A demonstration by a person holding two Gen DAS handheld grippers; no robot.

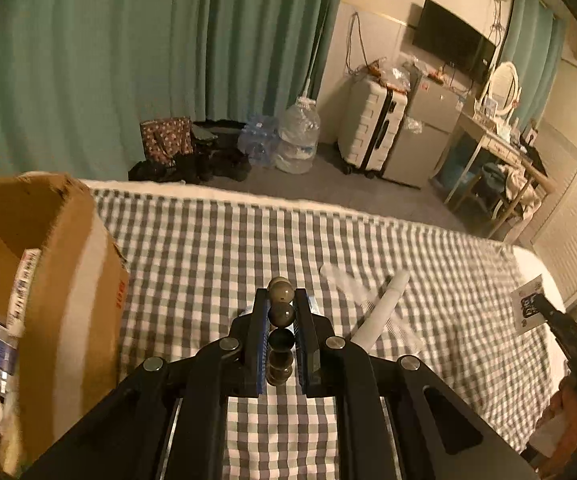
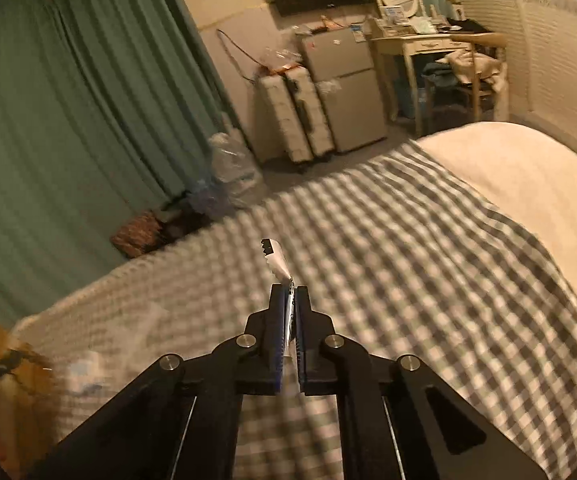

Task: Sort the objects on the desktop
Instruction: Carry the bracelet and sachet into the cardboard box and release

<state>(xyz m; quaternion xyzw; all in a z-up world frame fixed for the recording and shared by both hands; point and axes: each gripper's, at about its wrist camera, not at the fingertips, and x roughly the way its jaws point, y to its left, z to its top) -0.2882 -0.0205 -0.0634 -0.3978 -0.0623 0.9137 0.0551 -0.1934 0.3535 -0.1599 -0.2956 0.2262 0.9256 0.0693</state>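
Checked bedspread (image 1: 248,240) is serving as worktop; cardboard box (image 1: 68,248) is standing at its left. Left gripper (image 1: 282,300) is clamping a bead string (image 1: 281,312); right gripper (image 2: 289,292) is pinching a flat sachet (image 2: 278,260). Both lifted clear; carrying step. Next, probably: release over box.

Your left gripper (image 1: 281,300) is matte black, two flat angled fingers (image 1: 257,332) with blue ribbed pads on the inner faces. Four round silver screw heads (image 1: 229,344) sit on the black link arms, each arm with a teardrop-shaped cutout. Thin bright metal rails run beneath. Your right gripper (image 2: 289,294) is the same build: black fingers (image 2: 275,320), blue pads, silver screws (image 2: 246,340).
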